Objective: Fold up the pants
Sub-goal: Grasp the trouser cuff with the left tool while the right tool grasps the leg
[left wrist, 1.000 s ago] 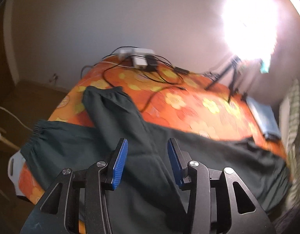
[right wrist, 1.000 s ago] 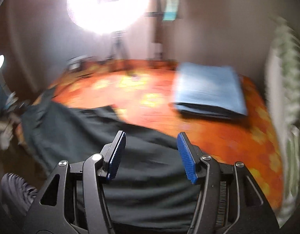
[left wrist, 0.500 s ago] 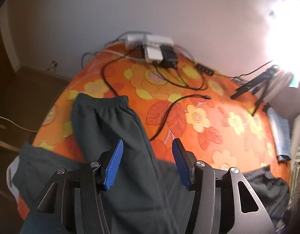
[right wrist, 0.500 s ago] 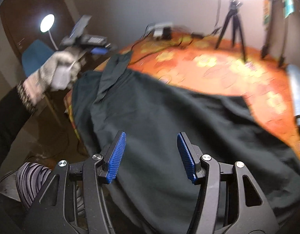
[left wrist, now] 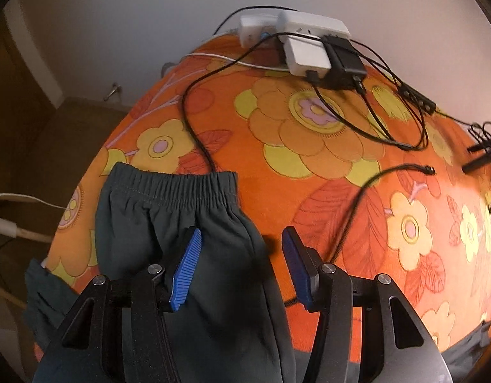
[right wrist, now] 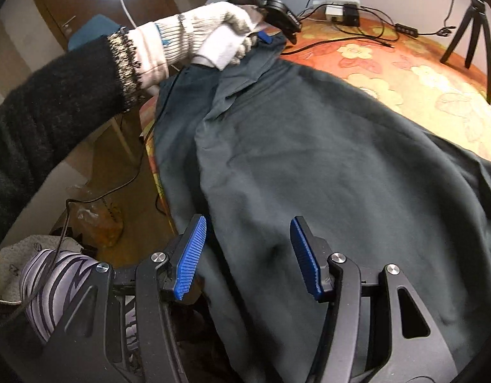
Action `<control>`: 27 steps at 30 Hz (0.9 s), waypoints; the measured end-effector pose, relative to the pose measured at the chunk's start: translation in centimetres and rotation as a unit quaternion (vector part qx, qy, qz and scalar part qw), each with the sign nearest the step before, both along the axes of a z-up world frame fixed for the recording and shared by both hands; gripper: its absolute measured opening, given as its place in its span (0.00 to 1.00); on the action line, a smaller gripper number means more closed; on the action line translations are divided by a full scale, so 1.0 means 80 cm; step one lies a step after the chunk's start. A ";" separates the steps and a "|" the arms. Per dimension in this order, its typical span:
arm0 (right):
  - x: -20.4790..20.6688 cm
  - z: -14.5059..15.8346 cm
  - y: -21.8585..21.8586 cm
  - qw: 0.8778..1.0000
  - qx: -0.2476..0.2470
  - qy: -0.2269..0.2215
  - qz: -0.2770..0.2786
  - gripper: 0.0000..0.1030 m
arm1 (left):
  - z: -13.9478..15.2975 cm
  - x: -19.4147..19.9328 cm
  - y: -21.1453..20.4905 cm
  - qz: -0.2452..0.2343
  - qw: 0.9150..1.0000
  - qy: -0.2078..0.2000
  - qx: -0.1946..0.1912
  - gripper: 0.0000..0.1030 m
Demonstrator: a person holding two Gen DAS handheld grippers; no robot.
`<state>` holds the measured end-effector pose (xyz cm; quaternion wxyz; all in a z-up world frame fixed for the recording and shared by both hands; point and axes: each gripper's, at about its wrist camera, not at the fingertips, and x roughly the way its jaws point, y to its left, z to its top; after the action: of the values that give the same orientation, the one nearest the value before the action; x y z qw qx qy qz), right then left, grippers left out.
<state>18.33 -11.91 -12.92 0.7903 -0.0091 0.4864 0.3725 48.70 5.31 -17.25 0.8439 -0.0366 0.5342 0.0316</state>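
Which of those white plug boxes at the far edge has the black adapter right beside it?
The nearer, squarish white charger: the black adapter sits against its right side. The white power strip lies behind them.

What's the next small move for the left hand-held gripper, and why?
Probably lower it and close on the pant leg near the cuff: the left hand-held gripper is open over the leg's right edge, gripping nothing, and the pants lie unfolded.

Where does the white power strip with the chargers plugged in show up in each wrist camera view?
Left wrist: the white power strip sits top centre, at the table's far edge by the wall.
Right wrist: power strip is small, top right of centre, beyond the gloved hand.
Shared landmark: the pants cuff.
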 end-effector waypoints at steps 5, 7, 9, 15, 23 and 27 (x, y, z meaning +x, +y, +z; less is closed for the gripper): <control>0.004 -0.008 0.019 1.000 -0.007 0.001 0.014 0.56 | -0.006 -0.003 -0.001 -0.016 1.000 -0.021 0.001 0.28; 0.003 -0.009 0.028 1.000 -0.013 -0.005 0.024 0.56 | -0.006 -0.004 0.006 -0.010 1.000 -0.026 0.004 0.11; 0.000 -0.010 0.037 0.999 -0.024 -0.016 0.031 0.56 | -0.002 -0.009 0.016 -0.004 0.999 -0.035 -0.007 0.06; 0.004 -0.013 0.053 0.998 -0.038 -0.032 0.033 0.56 | 0.030 -0.037 0.055 0.022 0.995 -0.082 -0.054 0.04; 0.007 -0.019 0.070 0.996 -0.062 -0.051 0.032 0.29 | 0.078 -0.099 0.120 0.048 0.982 -0.135 -0.120 0.04; 0.013 -0.020 0.069 0.997 -0.059 -0.048 0.017 0.06 | 0.077 -0.133 0.159 0.069 0.977 -0.146 -0.136 0.04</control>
<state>19.39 -6.41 -14.55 0.8044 -0.0823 0.4688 0.3555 38.07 18.04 -11.10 0.8959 -0.1919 0.4006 0.0107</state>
